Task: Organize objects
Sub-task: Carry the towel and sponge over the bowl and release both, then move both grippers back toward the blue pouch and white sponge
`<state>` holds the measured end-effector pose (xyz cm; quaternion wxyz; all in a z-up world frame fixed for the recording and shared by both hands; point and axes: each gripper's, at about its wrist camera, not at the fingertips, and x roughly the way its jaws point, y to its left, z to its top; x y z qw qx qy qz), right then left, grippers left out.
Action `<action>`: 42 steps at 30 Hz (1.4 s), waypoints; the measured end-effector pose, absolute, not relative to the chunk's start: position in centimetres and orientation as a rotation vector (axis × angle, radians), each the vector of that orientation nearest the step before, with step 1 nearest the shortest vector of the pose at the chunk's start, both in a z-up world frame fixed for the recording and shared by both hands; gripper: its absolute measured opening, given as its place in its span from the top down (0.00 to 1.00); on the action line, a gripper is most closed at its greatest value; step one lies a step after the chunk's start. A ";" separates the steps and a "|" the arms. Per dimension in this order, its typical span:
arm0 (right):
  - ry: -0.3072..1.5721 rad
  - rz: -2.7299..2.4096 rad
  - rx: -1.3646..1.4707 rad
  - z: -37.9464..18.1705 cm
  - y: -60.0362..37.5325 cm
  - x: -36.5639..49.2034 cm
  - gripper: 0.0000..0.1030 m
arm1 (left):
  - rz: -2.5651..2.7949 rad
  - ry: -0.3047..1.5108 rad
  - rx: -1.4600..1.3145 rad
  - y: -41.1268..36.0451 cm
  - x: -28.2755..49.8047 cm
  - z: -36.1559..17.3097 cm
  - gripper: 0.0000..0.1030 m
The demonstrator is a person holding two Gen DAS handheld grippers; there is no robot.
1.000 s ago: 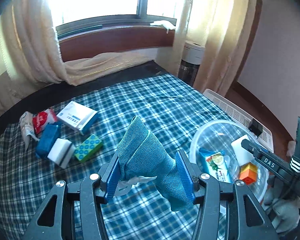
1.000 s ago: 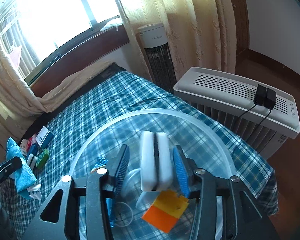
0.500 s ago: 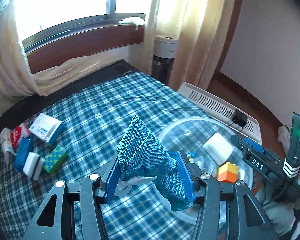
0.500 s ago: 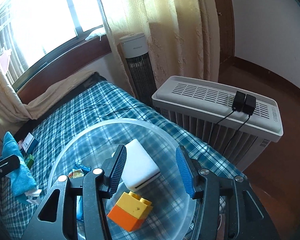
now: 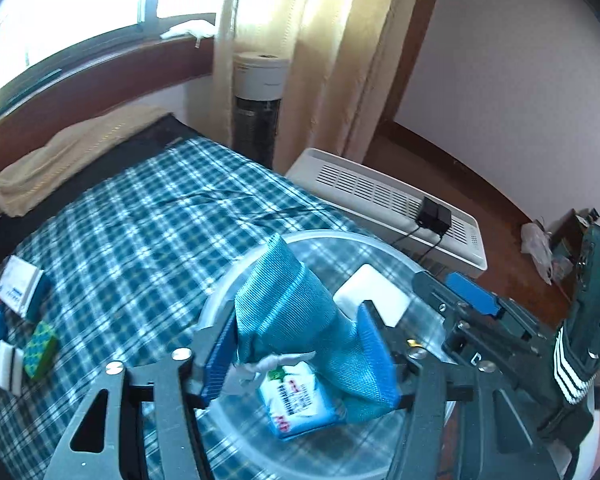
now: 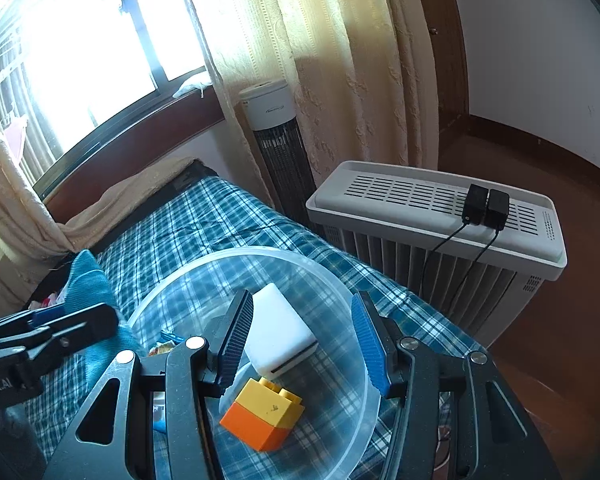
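Two grippers: left, right; one bowl

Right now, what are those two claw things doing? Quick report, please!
Left gripper shut on teal cloth, above clear bowl. Right gripper open, empty. White sponge, toy brick, snack packet in bowl. Nothing blocking.

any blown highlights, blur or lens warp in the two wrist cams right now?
Left wrist: window overexposed; strong fisheye curvature; left tool and teal cloth sharp; snack packet slightly smeared. Right wrist: window clipped white; clear bowl rim shows glare; edges vignetted black.
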<state>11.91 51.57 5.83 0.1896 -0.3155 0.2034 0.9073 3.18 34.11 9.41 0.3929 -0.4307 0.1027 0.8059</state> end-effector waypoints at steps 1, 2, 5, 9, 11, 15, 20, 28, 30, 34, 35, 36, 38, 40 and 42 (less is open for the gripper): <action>0.574 2.551 -0.887 5.8 51.6 11.9 0.48 | 2.040 0.260 -1.091 34.4 3.1 9.2 0.34; 0.577 2.552 -0.887 5.8 51.5 11.9 0.48 | 2.041 0.264 -1.090 34.6 3.1 9.1 0.32; 0.582 2.559 -0.888 5.9 51.3 11.8 0.48 | 2.050 0.256 -1.084 34.4 2.8 8.9 0.20; 0.597 2.568 -0.883 6.1 50.9 11.7 0.48 | 2.101 0.260 -1.077 33.2 2.2 8.9 0.19; 0.596 2.578 -0.877 6.3 50.6 11.7 0.48 | 2.127 0.261 -1.073 32.6 1.9 8.9 0.19; 0.586 2.603 -0.874 6.8 49.6 11.6 0.48 | 2.177 0.261 -1.067 31.1 1.3 9.0 0.18; 0.565 2.638 -0.887 7.1 47.9 11.0 0.46 | 2.242 0.285 -1.031 29.7 1.4 9.0 0.16; 0.549 2.694 -0.911 7.5 45.3 10.1 0.46 | 2.324 0.293 -1.020 26.7 0.7 9.0 0.12; 0.544 2.709 -0.914 7.6 44.6 9.8 0.46 | 2.349 0.280 -1.030 25.5 0.2 8.9 0.12; 0.533 2.744 -0.923 7.9 43.0 9.2 0.44 | 2.396 0.251 -1.059 23.3 -0.7 8.7 0.11; 0.530 2.752 -0.926 8.0 42.6 9.0 0.44 | 2.404 0.245 -1.065 22.9 -0.9 8.7 0.11; 0.527 2.764 -0.930 8.0 42.1 8.8 0.44 | 2.413 0.236 -1.073 22.2 -1.1 8.6 0.11; 0.521 2.781 -0.937 8.1 41.3 8.4 0.44 | 2.433 0.221 -1.088 21.1 -1.5 8.5 0.11; 0.514 2.802 -0.947 8.1 40.3 8.0 0.44 | 2.453 0.208 -1.106 20.0 -2.0 8.3 0.11; 0.505 2.822 -0.959 8.1 39.4 7.6 0.44 | 2.469 0.200 -1.123 19.1 -2.3 8.1 0.11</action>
